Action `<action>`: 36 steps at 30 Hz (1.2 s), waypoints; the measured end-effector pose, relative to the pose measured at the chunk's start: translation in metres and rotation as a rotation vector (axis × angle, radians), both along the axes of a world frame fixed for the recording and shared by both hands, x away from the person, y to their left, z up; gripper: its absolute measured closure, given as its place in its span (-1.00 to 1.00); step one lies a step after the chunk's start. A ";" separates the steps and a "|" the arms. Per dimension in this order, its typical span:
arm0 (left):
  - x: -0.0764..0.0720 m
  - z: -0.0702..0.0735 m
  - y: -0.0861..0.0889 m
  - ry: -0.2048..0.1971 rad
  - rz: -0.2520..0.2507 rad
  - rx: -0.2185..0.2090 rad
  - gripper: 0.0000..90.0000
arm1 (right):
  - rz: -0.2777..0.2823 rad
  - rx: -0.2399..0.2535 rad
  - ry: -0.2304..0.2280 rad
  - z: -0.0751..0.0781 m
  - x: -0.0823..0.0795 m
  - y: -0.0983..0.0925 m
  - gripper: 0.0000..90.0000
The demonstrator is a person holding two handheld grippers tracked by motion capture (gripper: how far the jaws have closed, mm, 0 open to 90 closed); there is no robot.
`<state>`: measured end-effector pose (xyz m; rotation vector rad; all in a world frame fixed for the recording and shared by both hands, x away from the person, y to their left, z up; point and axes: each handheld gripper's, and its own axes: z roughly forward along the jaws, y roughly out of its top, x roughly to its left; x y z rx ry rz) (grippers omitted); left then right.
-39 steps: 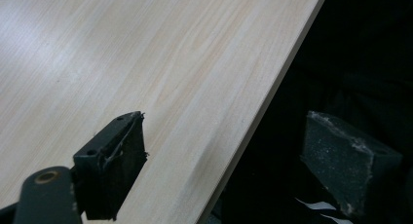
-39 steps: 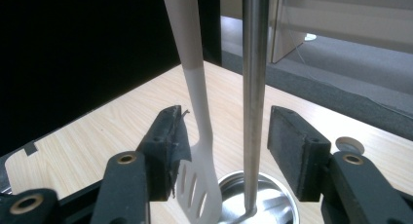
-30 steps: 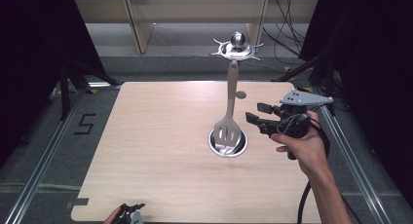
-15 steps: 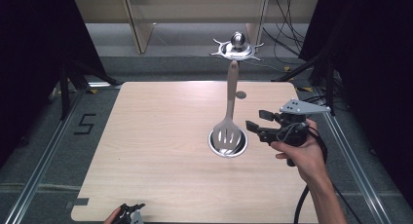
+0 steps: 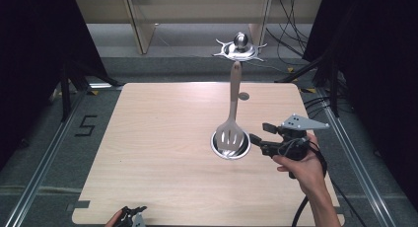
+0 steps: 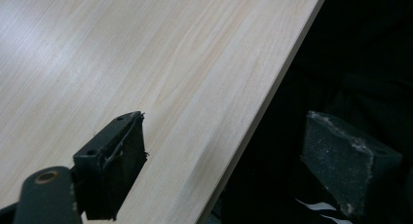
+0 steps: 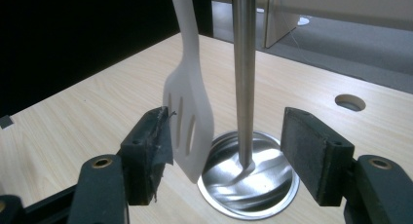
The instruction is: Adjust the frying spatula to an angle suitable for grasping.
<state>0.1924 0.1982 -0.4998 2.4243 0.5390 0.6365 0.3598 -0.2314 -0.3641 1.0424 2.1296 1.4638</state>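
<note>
Spatula point(image 7: 190, 121) top is cut off above the stand base point(image 7: 253, 180).

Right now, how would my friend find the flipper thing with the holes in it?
Look at the light wooden table and find the round shiny metal base near its right side, with a thin metal pole standing up from it. Hanging beside that pole, just above the base, is the spatula. It is the pale one with long slots in its flat blade.
</note>
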 end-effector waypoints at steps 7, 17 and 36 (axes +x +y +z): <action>0.000 0.000 0.000 0.013 -0.007 -0.010 -0.66 | 0.002 -0.025 0.020 -0.009 0.000 -0.001 -0.19; 0.002 0.001 -0.002 0.016 -0.014 -0.007 -0.66 | 0.025 -0.046 0.055 -0.027 0.000 -0.002 -0.21; 0.002 0.002 -0.001 0.022 -0.010 -0.017 -0.66 | 0.040 -0.071 0.145 -0.059 -0.017 -0.019 -0.26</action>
